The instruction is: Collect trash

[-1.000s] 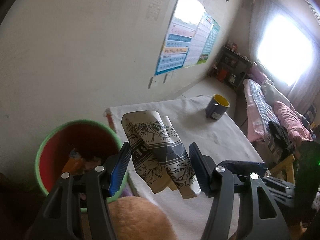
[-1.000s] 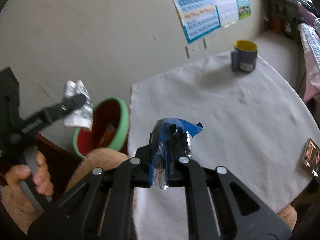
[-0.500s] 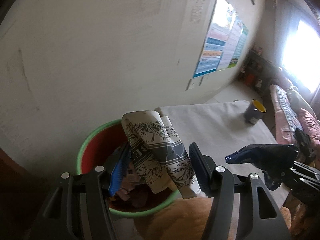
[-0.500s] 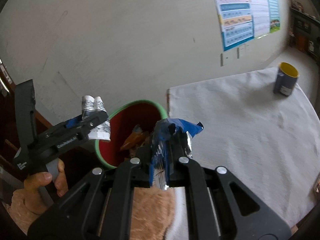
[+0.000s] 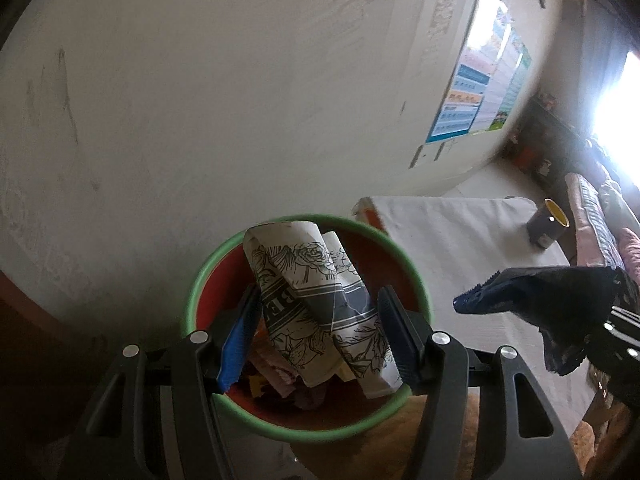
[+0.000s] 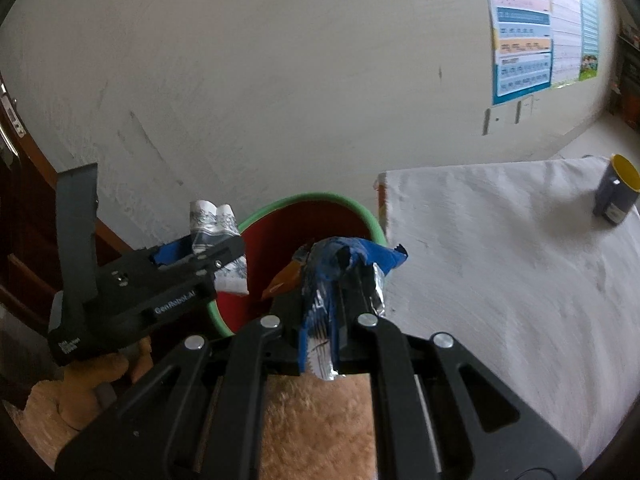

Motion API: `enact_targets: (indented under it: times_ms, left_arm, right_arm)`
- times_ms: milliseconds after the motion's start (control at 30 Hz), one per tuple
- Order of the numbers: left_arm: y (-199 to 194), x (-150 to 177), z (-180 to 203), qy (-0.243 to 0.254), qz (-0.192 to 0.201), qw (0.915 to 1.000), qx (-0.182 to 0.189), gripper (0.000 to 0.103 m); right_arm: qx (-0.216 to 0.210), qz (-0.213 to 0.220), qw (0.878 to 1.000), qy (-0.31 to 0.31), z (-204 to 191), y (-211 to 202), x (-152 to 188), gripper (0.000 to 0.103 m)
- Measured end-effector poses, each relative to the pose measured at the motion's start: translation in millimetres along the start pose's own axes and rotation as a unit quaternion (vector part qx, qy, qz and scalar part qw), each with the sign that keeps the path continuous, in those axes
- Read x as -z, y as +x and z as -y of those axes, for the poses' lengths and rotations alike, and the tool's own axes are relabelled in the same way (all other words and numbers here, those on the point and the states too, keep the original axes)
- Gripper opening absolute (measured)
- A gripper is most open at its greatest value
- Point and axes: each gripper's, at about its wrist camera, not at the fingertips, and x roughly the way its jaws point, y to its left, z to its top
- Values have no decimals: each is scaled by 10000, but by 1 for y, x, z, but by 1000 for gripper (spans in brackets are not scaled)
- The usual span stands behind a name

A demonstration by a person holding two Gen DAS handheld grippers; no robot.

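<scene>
From the left wrist, the crumpled printed paper [image 5: 316, 308] sits between the left tool's [image 5: 318, 340] half-spread fingers, above the green-rimmed bin [image 5: 208, 280]. From the right wrist, the right tool [image 6: 334, 320] is clamped narrowly on a blue foil wrapper [image 6: 340, 276], the bin [image 6: 304, 202] just ahead.

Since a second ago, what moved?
Both tongs swung from the table toward the bin: the left tongs now hold the crumpled paper cup over its mouth, the right tongs near its rim. Unchanged: both grips, the mug.
</scene>
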Motion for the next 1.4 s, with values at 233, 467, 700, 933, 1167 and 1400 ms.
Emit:
enact_targets:
  times_ms: [233, 467, 700, 933, 1167, 1400]
  left_arm:
    - [16, -1, -22, -236, -149, 9994, -215, 59]
    - [24, -2, -32, -444, -181, 9982, -374, 71]
    - [14, -6, -16, -309, 20, 9988, -384, 87]
    - [-25, -17, 38, 223, 685, 9973, -128, 95]
    - [-75, -29, 111, 383, 1430, 9872, 598, 95]
    - [-122, -31, 180, 530, 2177, 9700, 942, 95]
  right_arm:
    - [-129, -243, 9994, -193, -11, 33, -14, 9]
    - [-96, -231, 9996, -135, -10, 41, -12, 54]
    - [4, 10, 10000, 32, 6, 18, -6, 64]
    - [507, 890, 9945, 194, 28, -53, 6, 86]
    - [1556, 1901, 9692, 145, 55, -148, 46, 98]
    - [2513, 2577, 9325, 285, 75, -203, 70, 98]
